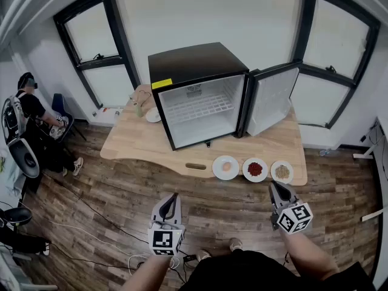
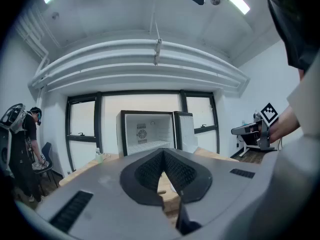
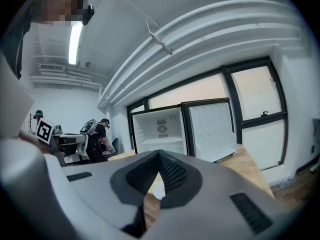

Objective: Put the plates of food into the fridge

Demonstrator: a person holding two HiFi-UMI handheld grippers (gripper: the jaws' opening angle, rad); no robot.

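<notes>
Your left gripper (image 1: 173, 199) sits at 7 o'clock in head view, jaws clenched, nothing in them. Fridge (image 1: 200, 96) at 12 on the table (image 1: 133, 141), its door (image 1: 271, 99) swung open toward 3. Three plates of food (image 1: 254, 170) in a row at the fridge's 5 o'clock, along the table edge. Your right gripper (image 1: 276, 188) at 5 o'clock, clenched, empty, near the plates, not touching.
</notes>
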